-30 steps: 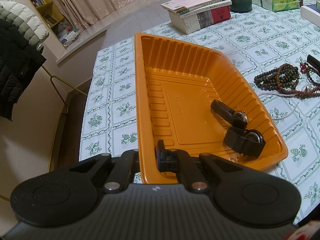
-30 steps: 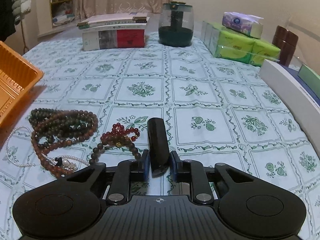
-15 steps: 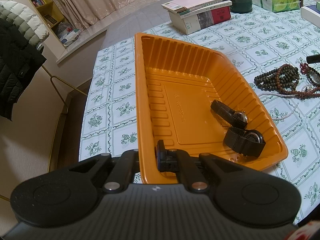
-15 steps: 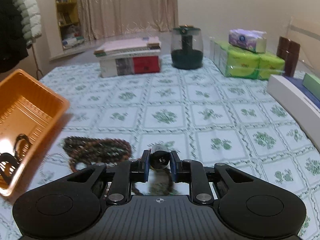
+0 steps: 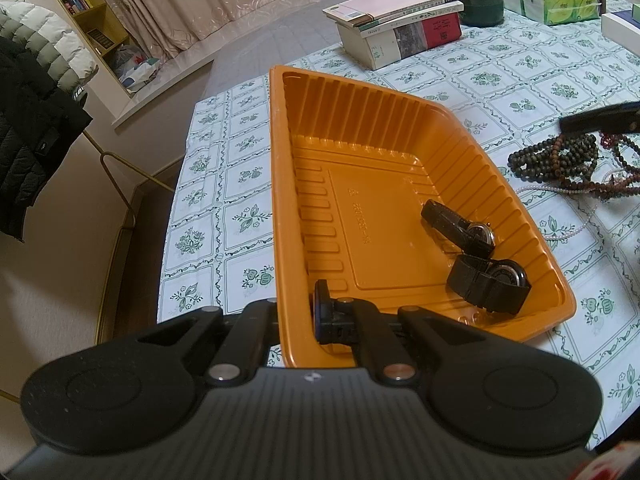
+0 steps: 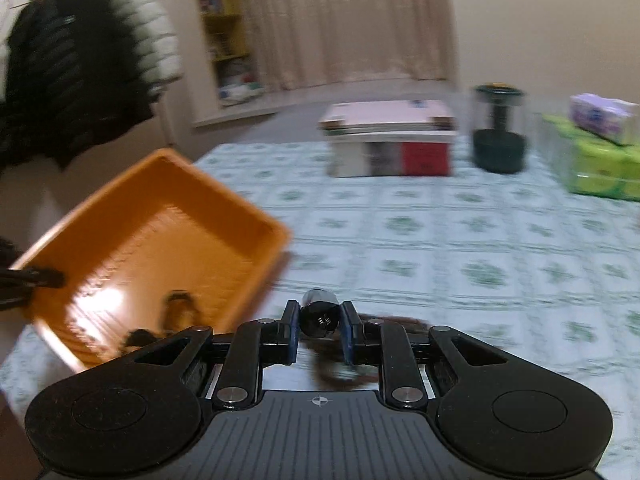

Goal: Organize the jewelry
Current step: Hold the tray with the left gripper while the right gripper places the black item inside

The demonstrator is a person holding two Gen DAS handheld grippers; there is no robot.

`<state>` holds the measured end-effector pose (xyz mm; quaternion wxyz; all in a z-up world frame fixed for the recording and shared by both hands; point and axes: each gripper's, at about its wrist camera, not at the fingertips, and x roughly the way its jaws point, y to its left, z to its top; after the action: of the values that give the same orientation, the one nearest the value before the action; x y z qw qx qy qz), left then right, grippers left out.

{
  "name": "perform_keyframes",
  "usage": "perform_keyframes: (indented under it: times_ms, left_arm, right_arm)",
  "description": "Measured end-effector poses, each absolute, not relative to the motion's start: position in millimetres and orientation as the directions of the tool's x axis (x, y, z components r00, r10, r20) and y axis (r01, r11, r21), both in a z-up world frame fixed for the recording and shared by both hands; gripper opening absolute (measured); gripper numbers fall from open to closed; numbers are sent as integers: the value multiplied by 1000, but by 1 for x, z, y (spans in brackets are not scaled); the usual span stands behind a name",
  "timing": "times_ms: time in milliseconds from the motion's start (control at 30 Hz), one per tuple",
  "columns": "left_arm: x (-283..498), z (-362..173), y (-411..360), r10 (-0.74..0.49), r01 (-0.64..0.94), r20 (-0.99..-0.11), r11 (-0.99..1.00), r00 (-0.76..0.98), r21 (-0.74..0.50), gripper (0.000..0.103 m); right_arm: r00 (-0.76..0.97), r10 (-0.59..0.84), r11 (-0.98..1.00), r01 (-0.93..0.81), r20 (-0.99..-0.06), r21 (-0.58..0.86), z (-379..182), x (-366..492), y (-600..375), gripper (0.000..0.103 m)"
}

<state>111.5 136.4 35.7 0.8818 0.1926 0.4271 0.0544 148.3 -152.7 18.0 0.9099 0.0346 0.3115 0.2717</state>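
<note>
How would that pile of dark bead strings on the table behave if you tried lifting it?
The bead strings lie in loose, tangled loops, so they would probably droop and dangle. The loops overlap, and a pearl strand runs beside them, so neighbours might drag along. Round beads may slip between narrow fingers.

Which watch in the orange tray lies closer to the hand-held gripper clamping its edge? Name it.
The watch with the wide black band, nearest the tray's front corner. The slimmer-strapped watch lies farther in.

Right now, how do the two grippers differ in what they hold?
The left gripper is shut on the orange tray's near wall; the right gripper is shut on a small dark case, lifted off the table. Left view is sharp, right view blurred. Both are black, two-fingered.
</note>
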Motion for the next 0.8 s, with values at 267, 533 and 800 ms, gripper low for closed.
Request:
perform_keyframes:
  times_ms: [267,533,800]
  left_arm:
    - [112,35,137,258,69,-732,921,631,384,3]
    - [113,35,137,253,71,-732,922,632,380,3]
    - [113,34,139,248,69,-732,925,634,374,3]
  right_arm:
    - [530,665,731,-608,-527,311,19,142,-79,21]
    - [392,774,612,-664,-497,430,16,135,-42,21]
    - [307,807,558,-675,-504,483,18,135,-32,21]
